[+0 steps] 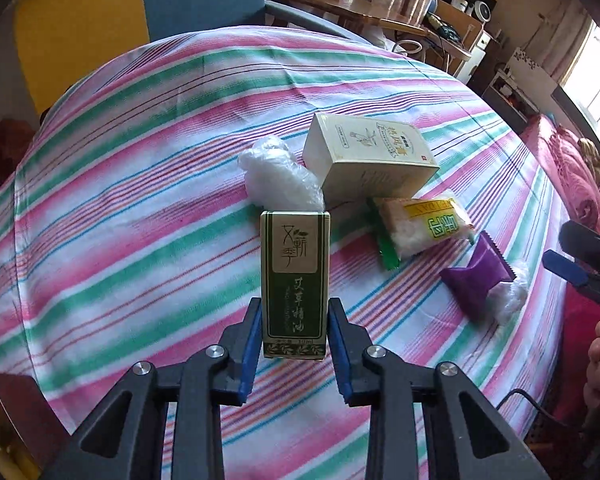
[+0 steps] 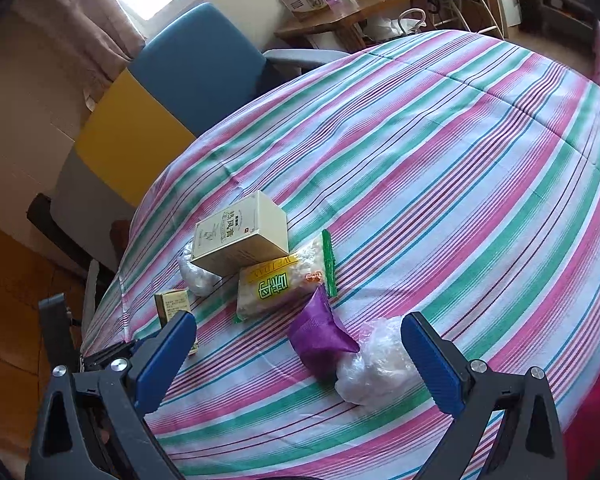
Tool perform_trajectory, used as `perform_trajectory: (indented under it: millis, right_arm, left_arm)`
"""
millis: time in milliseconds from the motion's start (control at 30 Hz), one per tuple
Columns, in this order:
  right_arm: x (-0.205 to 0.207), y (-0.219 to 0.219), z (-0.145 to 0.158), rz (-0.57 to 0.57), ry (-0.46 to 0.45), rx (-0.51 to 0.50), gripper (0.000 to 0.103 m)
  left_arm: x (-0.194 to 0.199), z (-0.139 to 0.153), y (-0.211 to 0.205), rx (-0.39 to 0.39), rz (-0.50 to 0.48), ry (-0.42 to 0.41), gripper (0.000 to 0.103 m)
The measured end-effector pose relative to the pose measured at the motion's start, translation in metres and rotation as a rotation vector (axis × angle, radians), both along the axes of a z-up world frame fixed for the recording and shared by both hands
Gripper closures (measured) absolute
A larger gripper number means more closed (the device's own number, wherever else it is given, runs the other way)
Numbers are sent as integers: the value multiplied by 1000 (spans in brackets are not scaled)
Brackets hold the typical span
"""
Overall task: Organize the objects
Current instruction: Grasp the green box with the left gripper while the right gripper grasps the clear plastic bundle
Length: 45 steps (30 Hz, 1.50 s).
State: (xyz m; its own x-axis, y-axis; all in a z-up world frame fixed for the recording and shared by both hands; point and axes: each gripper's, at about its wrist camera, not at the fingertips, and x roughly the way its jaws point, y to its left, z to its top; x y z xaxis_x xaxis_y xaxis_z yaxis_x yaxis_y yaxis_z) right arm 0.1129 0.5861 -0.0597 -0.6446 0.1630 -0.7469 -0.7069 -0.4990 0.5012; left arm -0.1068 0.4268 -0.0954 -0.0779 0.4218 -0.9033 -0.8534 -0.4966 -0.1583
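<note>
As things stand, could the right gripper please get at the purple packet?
Probably yes: the right gripper is open, and the purple packet lies uncovered between its fingers, touching only the clear plastic bundle.

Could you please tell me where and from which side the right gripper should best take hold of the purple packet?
Probably across the puffy middle of the purple packet, coming down from above with the open right gripper. It lies flat on the striped cloth, its crimped ends look too thin to pinch well, and a clear plastic bundle touches one side, so approach from the free side.
</note>
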Motion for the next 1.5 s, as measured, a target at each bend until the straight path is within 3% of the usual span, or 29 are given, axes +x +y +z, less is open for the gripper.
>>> perform_trajectory:
  millis: [367, 633, 867, 967, 1033, 1300, 1333, 1500]
  right_arm:
    - [6, 7, 2, -4, 77, -35, 0]
    - [-15, -8, -6, 79, -50, 20, 7]
    - [27, 17, -5, -129, -25, -13, 7]
    - [26, 19, -18, -141, -140, -45, 17]
    - [22, 20, -26, -135, -189, -64, 30]
    - [3, 6, -39, -31, -300, -33, 40]
    - [0, 4, -41, -19, -321, -27, 53]
    - [-9, -4, -43, 34, -366, 15, 56]
  left_arm:
    - [51, 51, -79, 129, 79, -19, 72]
    - [76, 73, -139, 190, 115, -33, 72]
    - [82, 78, -184, 225, 172, -46, 72]
    - [83, 77, -203, 236, 198, -49, 72]
    - [83, 76, -215, 244, 217, -56, 72]
    - [82, 69, -255, 260, 286, -77, 72]
    - [81, 69, -262, 263, 301, -76, 72]
    - [73, 69, -300, 280, 409, -76, 72]
